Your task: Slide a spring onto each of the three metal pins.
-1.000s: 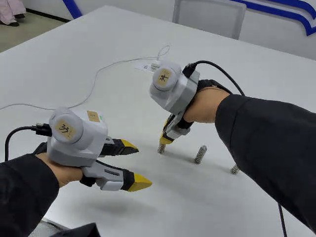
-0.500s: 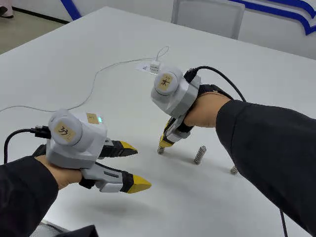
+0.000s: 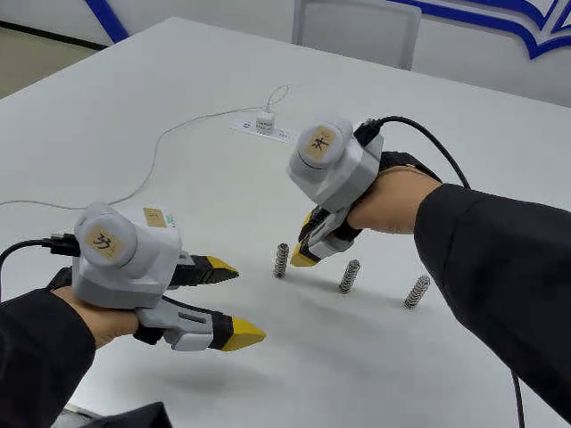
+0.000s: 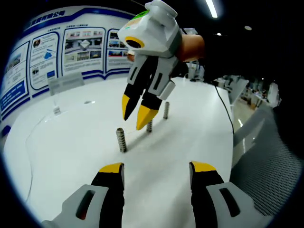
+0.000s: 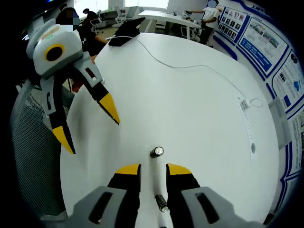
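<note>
Three coiled springs stand upright in a row on the white table: the left spring (image 3: 281, 259), the middle spring (image 3: 349, 275) and the right spring (image 3: 417, 292). The pins inside them are hidden. My right gripper (image 3: 303, 256) hovers between the left and middle springs with its jaws a narrow gap apart and nothing between them. In the right gripper view, the right gripper (image 5: 153, 169) looks down on the left spring (image 5: 157, 152) just ahead of its tips. My left gripper (image 3: 234, 301) is held wide open to the lower left, empty. From the left gripper (image 4: 156, 167), the nearest spring (image 4: 121, 139) stands ahead.
A thin white cable (image 3: 169, 134) runs across the table to a small white plug (image 3: 265, 123) at the back. A grey chair (image 3: 357, 27) stands behind the far edge. The table's near edge (image 4: 237, 142) is close on the right of the left gripper view.
My right gripper has come off the left spring and shifted slightly right, so that spring now stands alone. The head camera has moved. The left gripper has stayed open.
</note>
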